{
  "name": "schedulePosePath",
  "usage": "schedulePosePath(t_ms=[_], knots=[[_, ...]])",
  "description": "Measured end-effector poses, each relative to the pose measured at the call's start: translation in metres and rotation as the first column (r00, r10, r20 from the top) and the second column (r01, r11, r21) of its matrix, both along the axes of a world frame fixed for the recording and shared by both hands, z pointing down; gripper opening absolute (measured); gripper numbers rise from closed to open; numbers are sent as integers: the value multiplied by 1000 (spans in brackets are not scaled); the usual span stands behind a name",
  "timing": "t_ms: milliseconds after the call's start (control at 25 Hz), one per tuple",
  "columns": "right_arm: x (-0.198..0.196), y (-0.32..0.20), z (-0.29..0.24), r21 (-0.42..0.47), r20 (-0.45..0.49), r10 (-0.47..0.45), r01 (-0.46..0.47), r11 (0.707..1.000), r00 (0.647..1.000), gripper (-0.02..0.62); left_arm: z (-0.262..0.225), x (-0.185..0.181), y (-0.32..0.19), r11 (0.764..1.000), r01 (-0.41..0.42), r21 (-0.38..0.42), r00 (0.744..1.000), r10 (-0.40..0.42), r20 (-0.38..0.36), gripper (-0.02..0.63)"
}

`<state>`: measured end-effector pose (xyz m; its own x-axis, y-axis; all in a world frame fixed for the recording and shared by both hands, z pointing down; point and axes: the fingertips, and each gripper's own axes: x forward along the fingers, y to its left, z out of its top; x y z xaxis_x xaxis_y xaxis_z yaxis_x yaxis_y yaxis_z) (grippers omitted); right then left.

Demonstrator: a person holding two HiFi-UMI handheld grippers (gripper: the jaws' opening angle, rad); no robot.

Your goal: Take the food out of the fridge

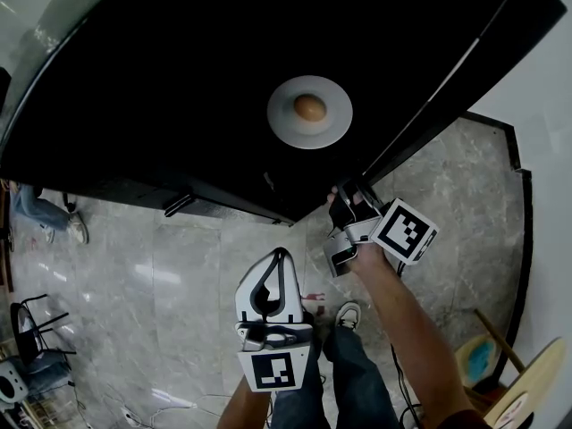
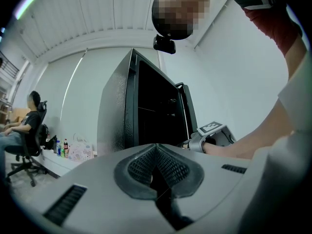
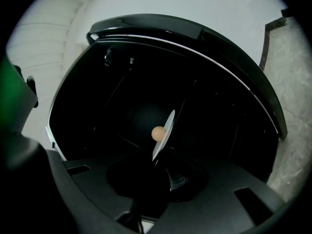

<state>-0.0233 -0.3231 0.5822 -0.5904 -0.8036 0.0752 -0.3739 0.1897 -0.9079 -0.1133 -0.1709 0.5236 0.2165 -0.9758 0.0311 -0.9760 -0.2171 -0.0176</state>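
The fridge (image 1: 134, 79) is found open, with the egg (image 1: 310, 108) seen on a white plate (image 1: 335, 130) deep inside the fridge, so nothing is judged taken out yet. The right tool (image 1: 345, 198) is held at the fridge's front edge, jaws seemingly together on nothing. The left tool (image 1: 279, 259) is held well outside the fridge, jaws together and empty; reaching, grasping and lifting out are left.
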Motion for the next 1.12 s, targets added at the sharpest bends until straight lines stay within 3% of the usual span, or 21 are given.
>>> schedulePosePath(t_ms=[200, 640, 1120], knots=[[-5, -12, -3, -14, 124, -19, 21, 1000, 992, 94, 0, 0, 1, 1000, -2, -3, 1000, 2, 5, 12], [-2, -36, 5, -108, 257, 17, 12, 994, 966, 98, 4, 2, 3, 1000, 4, -14, 1000, -4, -6, 12], [0, -43, 10, -154, 324, 38, 13, 988, 945, 98, 4, -1, 8, 1000, 12, -18, 1000, -12, -15, 12]])
